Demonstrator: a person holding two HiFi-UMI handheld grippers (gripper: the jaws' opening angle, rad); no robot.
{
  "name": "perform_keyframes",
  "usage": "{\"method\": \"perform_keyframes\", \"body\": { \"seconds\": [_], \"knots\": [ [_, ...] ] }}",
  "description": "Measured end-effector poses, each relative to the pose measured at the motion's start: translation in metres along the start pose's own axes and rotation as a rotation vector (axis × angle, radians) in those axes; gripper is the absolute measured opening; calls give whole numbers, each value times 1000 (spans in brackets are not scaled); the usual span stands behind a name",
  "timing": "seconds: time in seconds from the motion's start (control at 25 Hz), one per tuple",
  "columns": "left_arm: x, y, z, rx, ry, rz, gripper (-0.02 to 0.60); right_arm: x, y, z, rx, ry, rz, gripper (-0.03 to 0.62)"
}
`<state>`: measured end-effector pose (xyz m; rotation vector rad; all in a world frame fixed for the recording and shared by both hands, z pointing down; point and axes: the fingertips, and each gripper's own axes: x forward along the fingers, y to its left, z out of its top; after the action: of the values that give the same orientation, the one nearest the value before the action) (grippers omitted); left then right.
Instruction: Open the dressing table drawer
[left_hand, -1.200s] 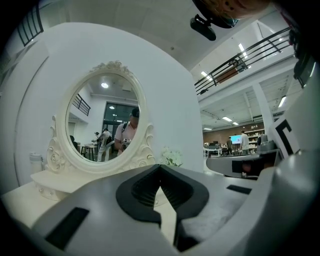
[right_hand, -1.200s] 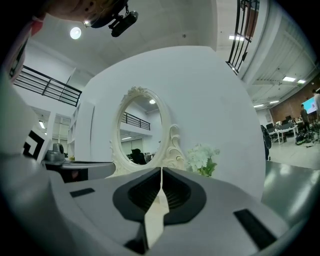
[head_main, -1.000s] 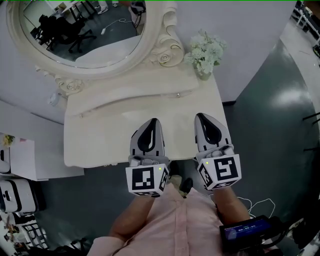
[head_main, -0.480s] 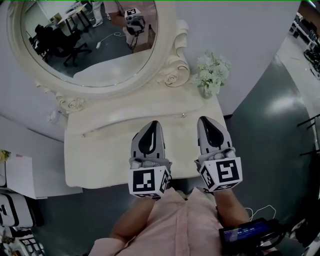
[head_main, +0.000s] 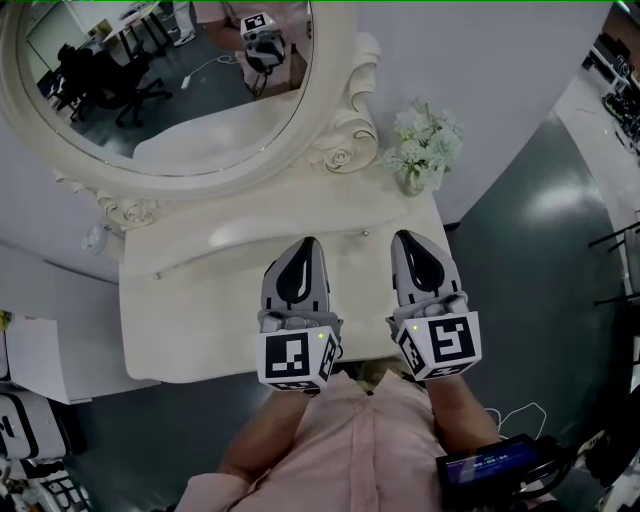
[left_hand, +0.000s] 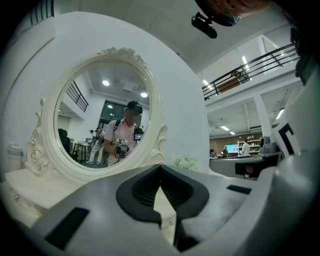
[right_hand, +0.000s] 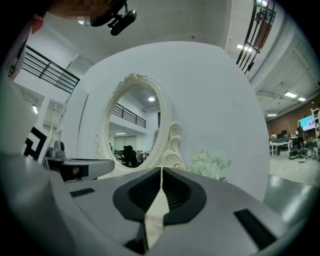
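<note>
Both of your claws are pressed together with nothing between them, so you must open one before it can take a knob. The left claw (head_main: 308, 243) and the right claw (head_main: 402, 236) hover side by side over the tabletop (head_main: 190, 330), pointing toward the mirror (head_main: 170, 80). The drawer (head_main: 215, 258) seems to be the low shut band under the mirror, just ahead of the claw tips. Its right knob (head_main: 362, 232) lies between your two claws, and its left knob (head_main: 157, 276) is well apart to the left. The knobs are very small, so I think a claw can slip off. Pulling only one knob may jam the drawer. The flowers (head_main: 420, 150) stand near the right claw and could be knocked over.
</note>
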<state>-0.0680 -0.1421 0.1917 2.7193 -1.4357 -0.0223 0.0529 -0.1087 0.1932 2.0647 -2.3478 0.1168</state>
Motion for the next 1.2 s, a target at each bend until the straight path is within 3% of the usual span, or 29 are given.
{"method": "perform_keyframes", "body": {
  "seconds": [0.24,0.64,1.2],
  "knots": [
    [11,-3,-1,-5,5,-4,21,11,-10,-1,10,11,5,21],
    [20,-6,-28,-22,54,-11,21,24,-20,-37,40,85,24,21],
    [13,25,-101,-41,216,66,21,31,-11,-135,111,273,40,21]
  ]
}}
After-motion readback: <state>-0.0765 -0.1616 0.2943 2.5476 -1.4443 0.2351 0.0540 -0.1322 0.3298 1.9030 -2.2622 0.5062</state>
